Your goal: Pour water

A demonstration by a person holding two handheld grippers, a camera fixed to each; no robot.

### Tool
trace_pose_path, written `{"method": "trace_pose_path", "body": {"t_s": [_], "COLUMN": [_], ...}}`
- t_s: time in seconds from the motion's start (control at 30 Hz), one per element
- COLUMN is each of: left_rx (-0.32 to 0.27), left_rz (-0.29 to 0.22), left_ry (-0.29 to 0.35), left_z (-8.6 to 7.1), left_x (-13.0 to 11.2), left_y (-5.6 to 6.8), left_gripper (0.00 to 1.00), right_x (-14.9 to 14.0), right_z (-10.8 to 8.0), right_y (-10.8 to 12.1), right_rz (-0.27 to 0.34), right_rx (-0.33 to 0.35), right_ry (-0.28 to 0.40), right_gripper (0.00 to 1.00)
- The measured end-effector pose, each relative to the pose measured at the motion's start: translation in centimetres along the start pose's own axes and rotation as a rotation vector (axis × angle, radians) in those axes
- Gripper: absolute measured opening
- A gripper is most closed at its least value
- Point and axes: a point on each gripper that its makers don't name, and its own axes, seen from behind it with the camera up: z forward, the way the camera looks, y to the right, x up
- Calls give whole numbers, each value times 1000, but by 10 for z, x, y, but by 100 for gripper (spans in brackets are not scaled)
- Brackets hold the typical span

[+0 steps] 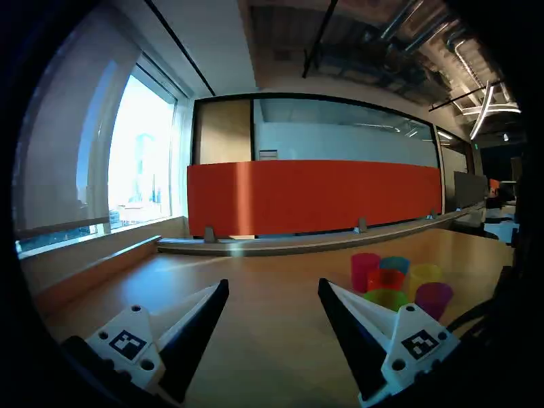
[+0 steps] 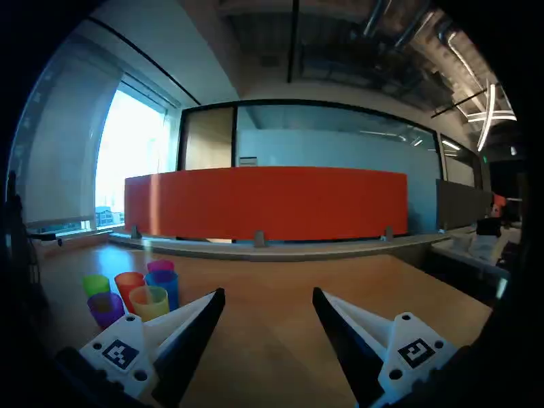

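In the left gripper view, the left tongs [image 1: 272, 302] are seen at 6 o'clock, spread wide with nothing between them, above the wooden worktop [image 1: 272, 353]. The coloured plastic cups [image 1: 385, 279] are gathered in a tight cluster on the worktop at 4 o'clock, just beyond the finger on that side; pink, blue, orange, yellow, green and purple ones are made out. In the right gripper view, the right tongs [image 2: 266, 306] are likewise held released and empty at 6 o'clock, and the cups [image 2: 149, 301] are found at 8 o'clock. An orange divider panel [image 1: 313, 197] is set along the worktop's far edge toward 12 o'clock, and a bright window [image 1: 139, 156] is seen at 9 o'clock.
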Motion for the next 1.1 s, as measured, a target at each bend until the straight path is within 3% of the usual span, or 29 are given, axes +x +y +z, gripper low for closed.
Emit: {"method": "trace_pose_path", "body": {"t_s": [0.2,0.6,1.1], "left_rx": [-40,-106,-208], "left_rz": [27,28,154], "left_ry": [2,5,-73], "left_z": [3,7,16], "left_x": [13,31,33], "left_y": [8,18,37], "left_gripper": [98,98,97], "right_x": [23,45,45], "right_z": [4,9,14], "right_y": [-5,-17,-36], "right_rz": [-22,-69,-90], "right_rx": [23,62,186], "right_ry": [13,19,-68], "right_gripper": [100,100,100]}}
